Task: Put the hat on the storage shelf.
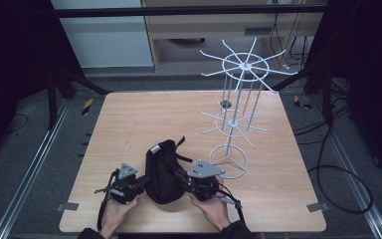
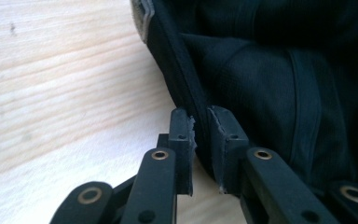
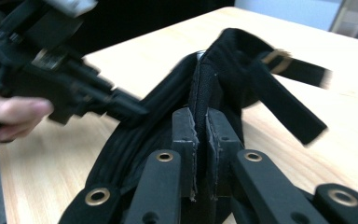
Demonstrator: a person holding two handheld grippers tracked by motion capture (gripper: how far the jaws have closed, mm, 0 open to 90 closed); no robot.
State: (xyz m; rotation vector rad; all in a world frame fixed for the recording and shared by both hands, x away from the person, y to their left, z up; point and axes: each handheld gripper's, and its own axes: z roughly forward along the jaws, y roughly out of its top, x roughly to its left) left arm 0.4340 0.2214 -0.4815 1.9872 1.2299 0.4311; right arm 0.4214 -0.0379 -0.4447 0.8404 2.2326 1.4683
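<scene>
Left gripper (image 1: 140, 183), at the near left of the tabletop (image 1: 129, 119): jaws nearly together, pinching the piped edge of the black bag (image 1: 163, 169) on its left flank; in the left gripper view the seam (image 2: 186, 88) running up and away between the pads. Bag between both hands, near the front edge, standing slumped; long axis roughly near-to-far, top end pointing away toward the white wire rack (image 1: 236, 107). Right gripper (image 1: 183, 178), on the bag's right flank: jaws pressed onto a padded edge (image 3: 200, 93), strap (image 3: 279, 98) hanging loose beyond. Both grips about equally near; rack nearer the right hand, to the far right.
</scene>
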